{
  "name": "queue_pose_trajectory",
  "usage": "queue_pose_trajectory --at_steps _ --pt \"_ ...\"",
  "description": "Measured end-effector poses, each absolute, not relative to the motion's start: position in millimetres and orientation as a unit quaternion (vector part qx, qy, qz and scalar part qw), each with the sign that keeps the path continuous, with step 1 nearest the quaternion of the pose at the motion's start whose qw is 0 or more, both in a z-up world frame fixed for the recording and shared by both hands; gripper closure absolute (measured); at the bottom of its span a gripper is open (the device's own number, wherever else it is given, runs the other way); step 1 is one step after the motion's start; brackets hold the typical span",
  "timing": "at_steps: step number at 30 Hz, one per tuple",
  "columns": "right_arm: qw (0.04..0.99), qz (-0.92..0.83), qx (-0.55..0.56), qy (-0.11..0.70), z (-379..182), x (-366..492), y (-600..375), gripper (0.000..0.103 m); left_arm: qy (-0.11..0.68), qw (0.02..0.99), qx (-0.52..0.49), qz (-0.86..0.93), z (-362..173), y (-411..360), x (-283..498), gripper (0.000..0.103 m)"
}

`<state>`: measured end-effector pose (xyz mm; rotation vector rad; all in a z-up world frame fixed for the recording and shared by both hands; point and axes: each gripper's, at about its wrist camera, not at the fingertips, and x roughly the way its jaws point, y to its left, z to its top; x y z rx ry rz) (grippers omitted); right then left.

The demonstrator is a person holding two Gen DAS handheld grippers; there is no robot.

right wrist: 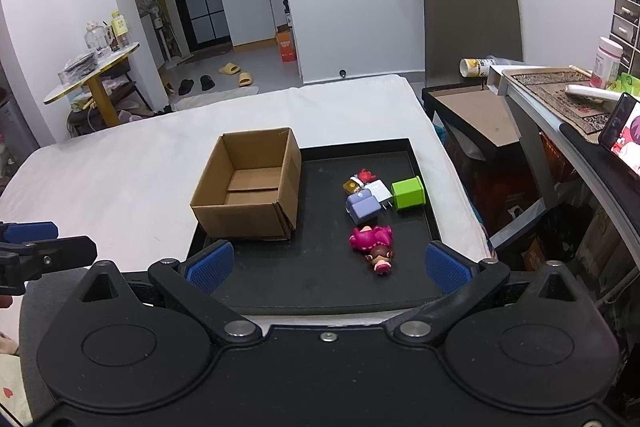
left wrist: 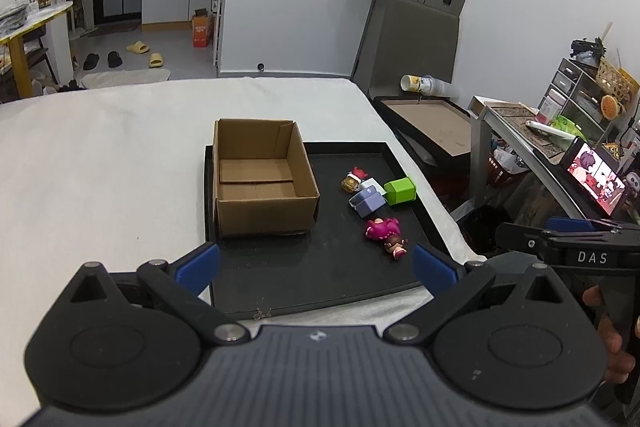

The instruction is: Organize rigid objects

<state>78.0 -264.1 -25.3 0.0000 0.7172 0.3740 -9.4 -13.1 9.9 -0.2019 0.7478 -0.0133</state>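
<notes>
An open, empty cardboard box (left wrist: 260, 183) (right wrist: 250, 187) stands on the left part of a black tray (left wrist: 320, 279) (right wrist: 320, 291). To its right lie a pink doll figure (left wrist: 386, 233) (right wrist: 374, 243), a green cube (left wrist: 400, 190) (right wrist: 408, 193), a lavender charger (left wrist: 366, 202) (right wrist: 362, 207), a white charger (right wrist: 380, 191) and a small red and gold toy (left wrist: 353, 179) (right wrist: 356, 181). My left gripper (left wrist: 316, 267) is open and empty above the tray's near edge. My right gripper (right wrist: 330, 265) is open and empty, also at the near edge, with the doll just ahead.
The tray rests on a white bed (left wrist: 100, 155) (right wrist: 120, 163). To the right stand a framed board (left wrist: 436, 123) (right wrist: 476, 115), a grey chair (right wrist: 472, 23) and a cluttered desk (left wrist: 560, 147) (right wrist: 568, 107) with a lit phone. The right gripper shows at the left view's right edge (left wrist: 576, 251).
</notes>
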Motion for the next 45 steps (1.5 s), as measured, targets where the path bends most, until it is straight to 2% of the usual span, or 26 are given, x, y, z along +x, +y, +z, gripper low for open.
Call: queue_pose_trajectory --at_steps 45 --pt "0.89 0.133 0.015 0.436 -95.5 176.0 -282.5 0.0 0.46 0.874 -0.147 0.053 -51.3 23.3 109.7 0.003"
